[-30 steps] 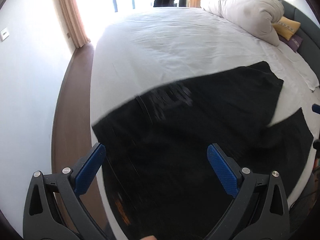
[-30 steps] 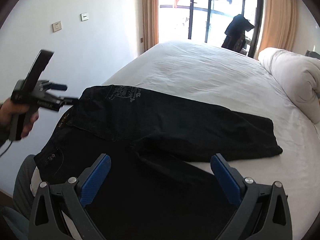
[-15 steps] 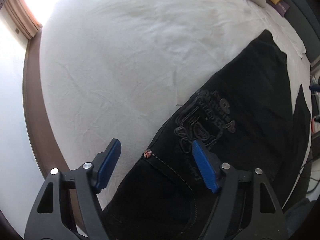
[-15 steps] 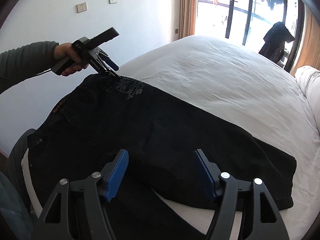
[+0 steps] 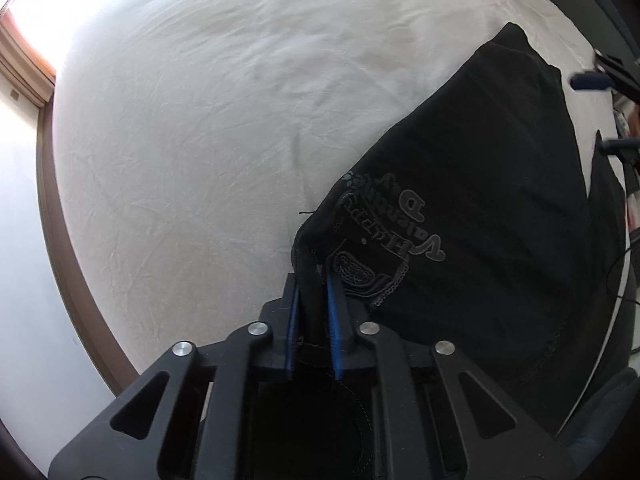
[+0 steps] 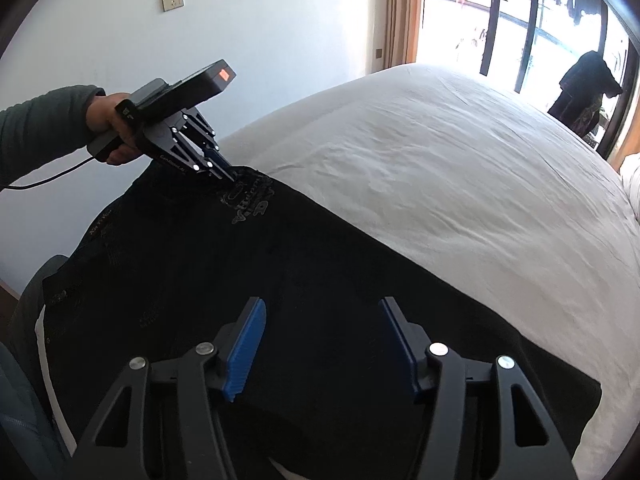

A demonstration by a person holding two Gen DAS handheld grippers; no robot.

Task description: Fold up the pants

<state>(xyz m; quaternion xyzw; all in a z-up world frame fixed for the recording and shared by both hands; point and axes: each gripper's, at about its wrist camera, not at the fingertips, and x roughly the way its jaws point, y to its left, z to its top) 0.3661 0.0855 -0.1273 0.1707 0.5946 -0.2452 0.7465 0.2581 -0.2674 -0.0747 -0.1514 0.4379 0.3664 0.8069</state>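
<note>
In the left wrist view the left gripper [image 5: 314, 292] has its blue fingers [image 5: 293, 312] drawn in narrow, pinching a raised ridge of black cloth at the waist corner of the pants [image 5: 480, 208], right beside the grey embroidered emblem [image 5: 384, 236]. The cloth tents up out of the pinch, which suggests the corner was taken so that this far edge can be lifted and carried over. From the pinch the pants run toward two o'clock across the white bed [image 5: 200, 120], lying flat with one leg reaching toward the headboard end; the bare sheet fills everything from nine to twelve o'clock. At three o'clock, by the frame's edge, a blurred blue tip of the other tool shows. In the right wrist view the right gripper [image 6: 322, 348] hangs over the leg portion of the pants [image 6: 280, 272], its fingers [image 6: 246, 346] standing moderately apart after having just been closing, with dark cloth seen between them but neither pad visibly pressing on it; I judge it is lining up a second hold lower along the same leg, so both ends of that edge can rise together. At ten o'clock a hand [image 6: 110, 128] in a dark green sleeve holds the left gripper [image 6: 226, 174], tipped down onto the emblem corner. The window [image 6: 500, 20] sits at one o'clock.
</note>
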